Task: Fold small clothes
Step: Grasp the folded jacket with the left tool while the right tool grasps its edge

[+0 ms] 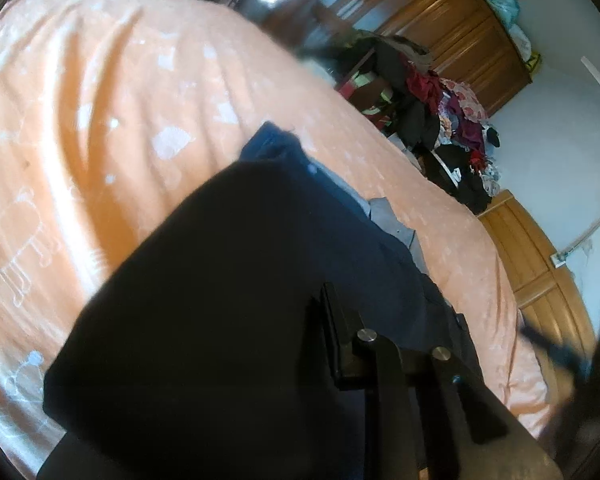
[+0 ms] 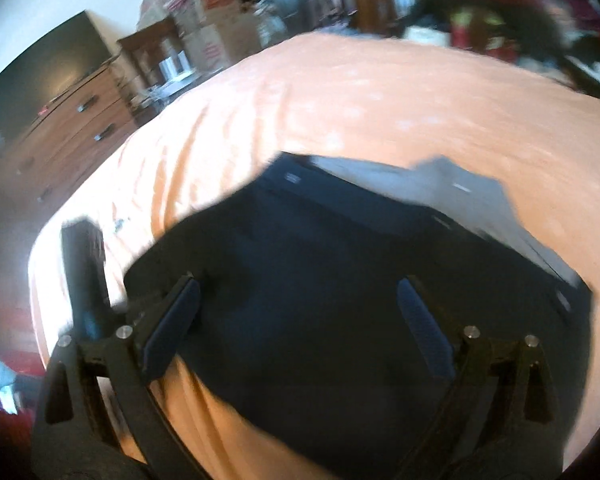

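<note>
A dark navy garment [image 2: 320,264] lies on the orange bedsheet [image 2: 380,100]. A grey piece of clothing [image 2: 460,192] shows along its far edge. In the left wrist view a fold of the navy garment [image 1: 220,280] is lifted close to the lens and drapes over my left gripper [image 1: 304,304]. Only one black finger [image 1: 340,332] shows and the other is hidden under the cloth, so the gripper looks shut on it. My right gripper [image 2: 296,292] hovers open just over the garment's middle, its blue pads [image 2: 172,328] wide apart with nothing between them.
The orange sheet [image 1: 100,120] stretches wide to the left and beyond the clothes. A heap of mixed clothes [image 1: 440,120] sits past the bed by a wooden wardrobe [image 1: 452,28]. A chest of drawers [image 2: 72,128] with a dark screen on it stands to the left.
</note>
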